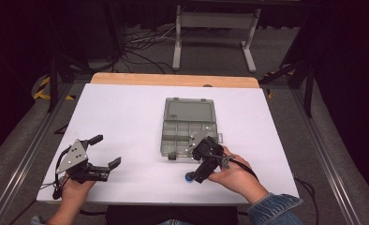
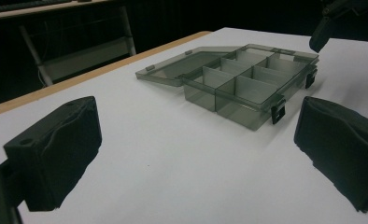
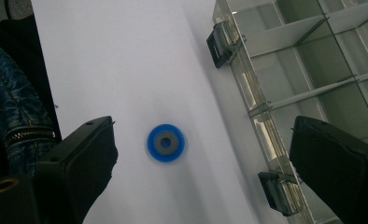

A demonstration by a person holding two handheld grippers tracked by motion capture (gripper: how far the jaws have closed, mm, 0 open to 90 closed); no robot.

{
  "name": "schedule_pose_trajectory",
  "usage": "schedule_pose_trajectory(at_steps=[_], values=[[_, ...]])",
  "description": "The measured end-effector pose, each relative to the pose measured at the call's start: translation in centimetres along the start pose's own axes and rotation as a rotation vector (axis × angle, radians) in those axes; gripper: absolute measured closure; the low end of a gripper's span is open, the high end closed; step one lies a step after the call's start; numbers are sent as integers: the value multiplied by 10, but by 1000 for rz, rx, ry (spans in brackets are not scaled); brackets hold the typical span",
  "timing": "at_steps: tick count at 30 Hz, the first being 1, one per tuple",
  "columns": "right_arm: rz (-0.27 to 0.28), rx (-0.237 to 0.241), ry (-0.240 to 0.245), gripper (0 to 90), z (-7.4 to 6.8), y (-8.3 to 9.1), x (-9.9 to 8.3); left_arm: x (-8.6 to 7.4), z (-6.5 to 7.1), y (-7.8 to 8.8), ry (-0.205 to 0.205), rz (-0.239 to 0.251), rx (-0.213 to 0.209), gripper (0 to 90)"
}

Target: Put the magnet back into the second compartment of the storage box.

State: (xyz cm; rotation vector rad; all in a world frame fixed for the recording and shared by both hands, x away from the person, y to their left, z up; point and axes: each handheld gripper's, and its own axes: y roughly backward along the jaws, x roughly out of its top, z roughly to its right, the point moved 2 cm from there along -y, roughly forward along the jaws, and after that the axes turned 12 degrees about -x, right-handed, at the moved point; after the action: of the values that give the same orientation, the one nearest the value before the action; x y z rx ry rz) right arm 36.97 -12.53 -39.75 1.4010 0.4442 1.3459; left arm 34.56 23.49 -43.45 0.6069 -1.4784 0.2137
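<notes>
My right gripper (image 3: 198,154) hangs open over the blue disc (image 3: 166,143), perhaps a spool, lying between its jaws beside the compartment box (image 3: 313,70) on the white table (image 3: 126,56); its own body half hides the disc from above.

My left gripper (image 1: 108,152) sits low at the near left, held level in my left hand (image 1: 72,187), its two jaws spread wide and pointing right. My right gripper (image 1: 195,177) is at near centre, tipped steeply downward, jaws wide apart, gripped by my right hand (image 1: 234,176) with a denim sleeve (image 1: 274,211) behind.
</notes>
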Motion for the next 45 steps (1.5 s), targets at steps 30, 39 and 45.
schedule_pose_trajectory(at_steps=[30,39,45], values=[[-44,66,59,346,-26,-39,-19,0,-1,1,0,-9,-2,16],[-62,53,66,523,-27,-42,-19,0,-1,0,0,-9,-4,16],[-60,58,62,617,-26,-43,-19,0,-1,1,0,-7,-3,16]])
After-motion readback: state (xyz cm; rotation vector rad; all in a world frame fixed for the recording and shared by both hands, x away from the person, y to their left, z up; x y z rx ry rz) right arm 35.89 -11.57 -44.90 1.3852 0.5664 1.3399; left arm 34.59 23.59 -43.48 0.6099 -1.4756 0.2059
